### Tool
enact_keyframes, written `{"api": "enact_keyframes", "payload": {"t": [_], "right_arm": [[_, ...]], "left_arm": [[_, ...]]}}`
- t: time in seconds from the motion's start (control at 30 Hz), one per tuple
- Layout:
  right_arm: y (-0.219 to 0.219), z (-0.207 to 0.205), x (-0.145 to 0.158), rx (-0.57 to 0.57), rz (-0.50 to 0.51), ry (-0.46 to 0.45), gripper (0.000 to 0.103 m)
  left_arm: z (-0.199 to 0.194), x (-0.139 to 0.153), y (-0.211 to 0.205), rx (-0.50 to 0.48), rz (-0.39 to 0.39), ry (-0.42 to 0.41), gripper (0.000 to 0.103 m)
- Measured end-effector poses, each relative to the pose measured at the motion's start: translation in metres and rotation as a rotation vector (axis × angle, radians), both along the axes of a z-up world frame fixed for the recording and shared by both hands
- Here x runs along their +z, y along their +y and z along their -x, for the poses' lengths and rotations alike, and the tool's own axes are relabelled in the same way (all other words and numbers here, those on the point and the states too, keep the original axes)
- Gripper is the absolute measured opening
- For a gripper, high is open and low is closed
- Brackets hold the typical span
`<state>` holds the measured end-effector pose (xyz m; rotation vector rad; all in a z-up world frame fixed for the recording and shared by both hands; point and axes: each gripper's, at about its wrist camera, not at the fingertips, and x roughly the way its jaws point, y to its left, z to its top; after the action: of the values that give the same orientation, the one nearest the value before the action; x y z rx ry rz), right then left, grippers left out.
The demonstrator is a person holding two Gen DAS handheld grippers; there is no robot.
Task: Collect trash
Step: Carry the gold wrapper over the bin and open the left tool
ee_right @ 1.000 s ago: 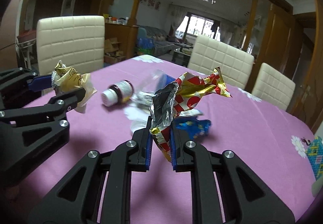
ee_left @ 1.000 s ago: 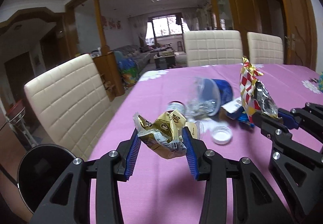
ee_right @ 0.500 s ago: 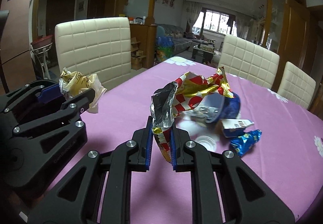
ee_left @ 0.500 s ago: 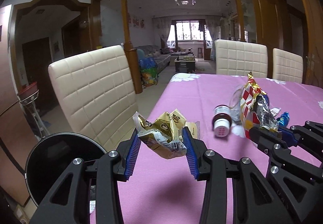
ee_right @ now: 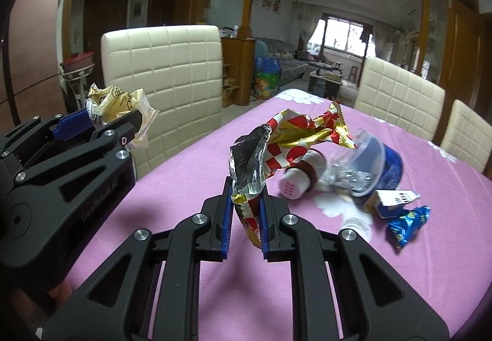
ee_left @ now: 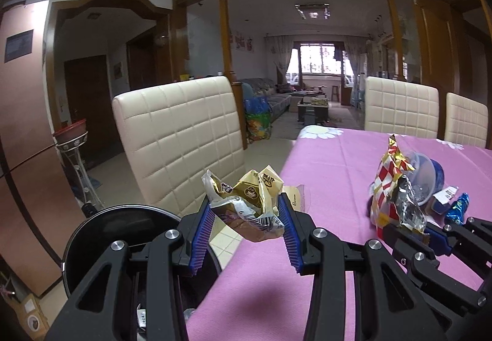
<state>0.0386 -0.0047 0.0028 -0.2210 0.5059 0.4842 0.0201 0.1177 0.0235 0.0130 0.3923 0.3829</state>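
Note:
My left gripper (ee_left: 246, 218) is shut on a crumpled gold wrapper (ee_left: 246, 199) and holds it over the left edge of the pink table (ee_left: 332, 175). It also shows in the right wrist view (ee_right: 120, 107). My right gripper (ee_right: 244, 202) is shut on a red, white and gold foil wrapper (ee_right: 276, 147), held above the table; it shows too in the left wrist view (ee_left: 390, 187). A black round bin (ee_left: 123, 242) stands on the floor below my left gripper.
On the table lie a small white-capped bottle (ee_right: 301, 178), a clear and blue plastic cup (ee_right: 369, 165), a torn box piece (ee_right: 393, 199), a blue candy wrapper (ee_right: 409, 224) and a white cap (ee_right: 356, 224). Cream chairs (ee_left: 181, 138) stand around the table.
Both grippers have swung left with their wrappers. The left gripper has moved from over the table to its left edge, and the black bin has come closer below it.

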Motion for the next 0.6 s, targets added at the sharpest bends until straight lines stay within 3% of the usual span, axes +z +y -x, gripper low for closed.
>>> {"api": "enact_keyframes", "payload": {"t": [0.23,0.43,0.6], "right_arm": [[0.009,0.006,-0.004,0.018,0.009,-0.014,0.016],[0.021,0.007,0.002,0.032,0.023,-0.047,0.016],[0.03,0.009,0.004,0.053,0.021,-0.052,0.016]], "left_arm": [[0.004,-0.007,0.017,0.052,0.038,0.017,0.041],[0.012,0.01,0.029,0.104,0.013,-0.024,0.041],[0.015,0.003,0.03,0.145,-0.028,-0.018,0.041]]}}
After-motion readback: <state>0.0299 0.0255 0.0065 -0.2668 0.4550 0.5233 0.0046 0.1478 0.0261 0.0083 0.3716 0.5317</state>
